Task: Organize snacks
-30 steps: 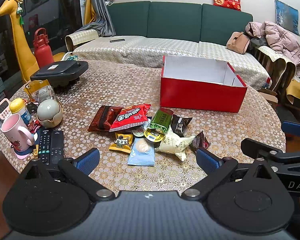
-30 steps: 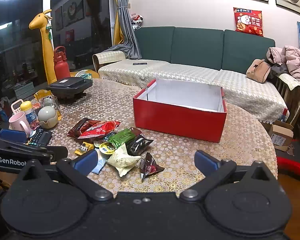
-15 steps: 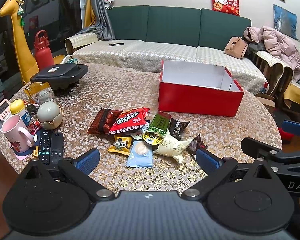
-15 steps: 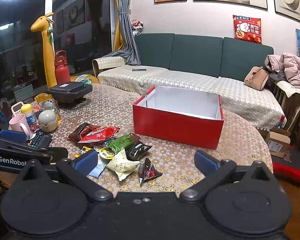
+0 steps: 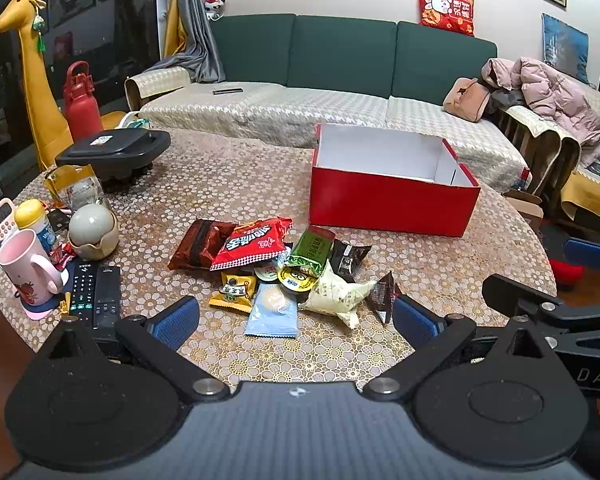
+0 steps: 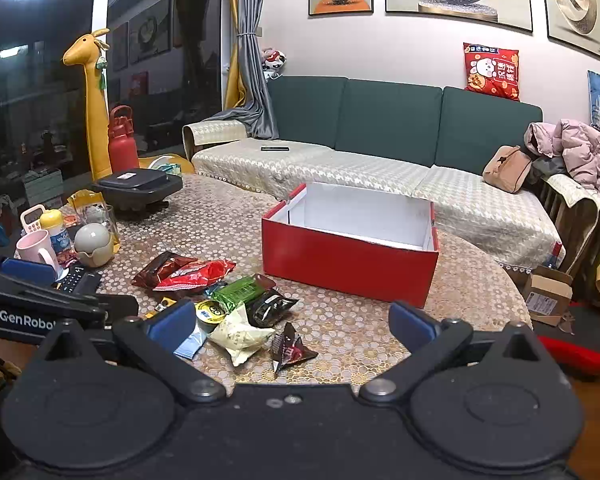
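1. The sofa (image 5: pixel 340 80) runs along the far wall, behind everything else.
2. The round worktop (image 5: pixel 228 184) carries the box, the snacks and, on its left edge, household clutter.
3. The red box (image 5: pixel 392 204) stands open and upright on the far right part of the worktop; what shows of its white inside is bare, and its floor is hidden by the near wall.
4. The left gripper (image 5: pixel 296 322) hovers above the near edge of the worktop, its blue pads spread wide with nothing between them; the snack pile shows through the gap.
5. The right gripper (image 6: pixel 292 326) hangs to the right of the left one, likewise spread wide and holding nothing.
6. The snacks lie in one loose heap near the box's left corner, not touching it.
7. The red bag (image 5: pixel 252 242) lies partly over the brown bag (image 5: pixel 198 242) at the heap's far left.
8. The green pack (image 5: pixel 312 248) and black pack (image 5: pixel 346 258) lie side by side closest to the box.
9. The cream pack (image 5: pixel 336 294) and blue pack (image 5: pixel 274 312) lie nearest the grippers.
10. The dark triangular pack (image 6: pixel 290 350) lies at the heap's right end, beside the cream pack.
11. The pink mug (image 5: pixel 28 268) stands beside two remotes (image 5: pixel 94 294) at the left edge.
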Demonstrator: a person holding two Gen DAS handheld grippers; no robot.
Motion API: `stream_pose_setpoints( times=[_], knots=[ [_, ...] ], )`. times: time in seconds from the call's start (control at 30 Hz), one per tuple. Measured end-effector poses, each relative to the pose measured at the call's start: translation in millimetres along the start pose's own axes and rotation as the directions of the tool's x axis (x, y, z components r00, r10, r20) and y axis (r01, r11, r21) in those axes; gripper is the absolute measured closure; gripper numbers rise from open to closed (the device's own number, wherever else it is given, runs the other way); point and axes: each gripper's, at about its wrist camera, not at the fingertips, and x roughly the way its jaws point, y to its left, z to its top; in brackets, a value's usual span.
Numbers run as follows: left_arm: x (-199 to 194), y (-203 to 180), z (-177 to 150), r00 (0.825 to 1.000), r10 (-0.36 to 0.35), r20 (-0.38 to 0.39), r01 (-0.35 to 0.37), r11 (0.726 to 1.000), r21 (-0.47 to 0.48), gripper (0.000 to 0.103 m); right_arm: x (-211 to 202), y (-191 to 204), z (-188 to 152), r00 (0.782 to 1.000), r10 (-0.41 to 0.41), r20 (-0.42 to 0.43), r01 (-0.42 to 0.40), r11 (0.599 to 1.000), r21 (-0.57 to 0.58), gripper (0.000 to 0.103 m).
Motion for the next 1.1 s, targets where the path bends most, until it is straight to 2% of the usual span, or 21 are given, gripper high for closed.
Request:
stream_pose_setpoints(
  times=[0.33,0.53,0.77,0.9,1.03,1.1],
  knots=[
    [28,8,-3,0.998,-0.022,-0.059,0.021,1.000,-0.014,0.000,24,0,-3,0.999,0.027,-0.044,-0.028,0.999,-0.017,0.002],
    [57,19,-6,0.992,-0.025,-0.127,0.021,0.999,-0.037,0.000,55,-3,-10,0.991,0.045,-0.125,-0.050,0.998,-0.040,0.004],
    [92,31,-8,0.983,-0.024,-0.183,0.018,0.999,-0.036,0.000,101,-8,-20,0.972,0.073,-0.225,-0.091,0.994,-0.067,0.009],
    [119,35,-7,0.974,-0.025,-0.224,0.017,0.999,-0.037,0.000,133,-15,-24,0.946,0.096,-0.310,-0.114,0.993,-0.039,0.014],
    [142,38,-5,0.971,-0.031,-0.239,0.023,0.999,-0.038,0.000,156,-13,-23,0.927,0.117,-0.356,-0.149,0.987,-0.064,0.014],
    [151,38,-3,0.970,-0.041,-0.239,0.035,0.999,-0.032,0.000,166,-11,-24,0.926,0.114,-0.361,-0.158,0.983,-0.095,0.016]
  ],
)
